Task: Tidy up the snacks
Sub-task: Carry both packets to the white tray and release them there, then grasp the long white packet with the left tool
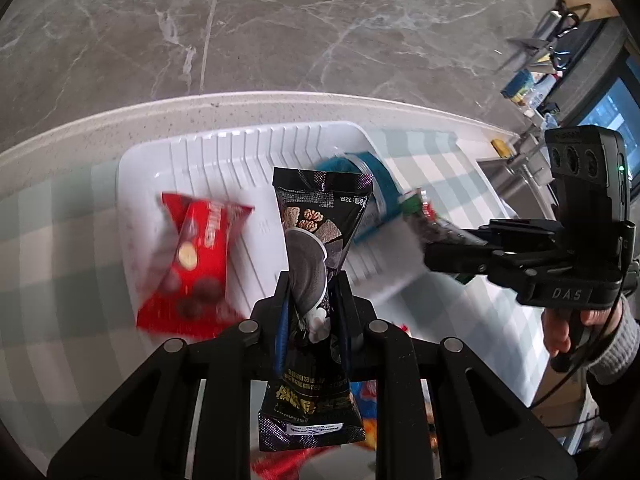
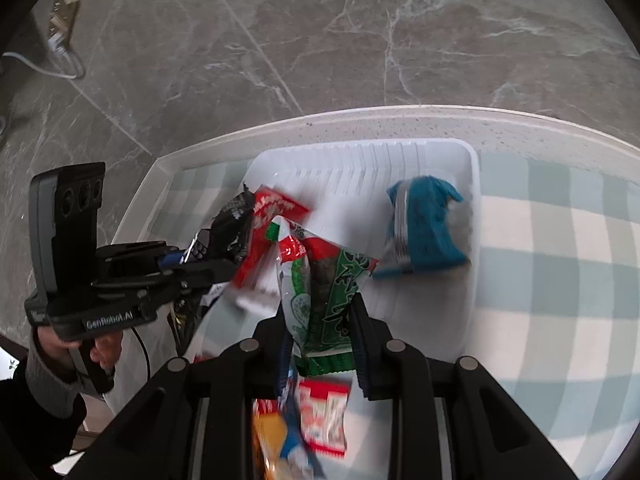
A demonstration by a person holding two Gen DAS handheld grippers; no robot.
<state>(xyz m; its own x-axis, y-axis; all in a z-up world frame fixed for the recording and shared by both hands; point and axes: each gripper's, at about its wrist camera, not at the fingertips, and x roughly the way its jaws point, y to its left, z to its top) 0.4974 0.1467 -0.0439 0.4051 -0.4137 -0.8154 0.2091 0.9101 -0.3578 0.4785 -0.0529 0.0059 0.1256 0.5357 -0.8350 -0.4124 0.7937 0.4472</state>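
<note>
The left gripper (image 1: 312, 300) pinched a black packet (image 1: 316, 236) above the tray (image 1: 224, 148). The right gripper (image 2: 320, 320) pinched a green packet (image 2: 320, 280).

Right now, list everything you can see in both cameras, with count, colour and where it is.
White tray: one, ribbed white plastic, on the checked cloth near the counter's far edge.
Red packet: one, red, lying in the tray's left part.
Blue packet: one, teal blue, lying in the tray's right part.
Black packet: one, black with nut pictures, held over the tray.
Green packet: one, green, white and red, held over the tray.
Loose snacks: several, red, white, orange and blue, on the cloth at the near edge; blurred, count unclear.
Checked cloth: one, pale green and white, covering the counter.
Left claw: one, black, shut on the black packet.
Right claw: one, black, shut on the green packet.
</note>
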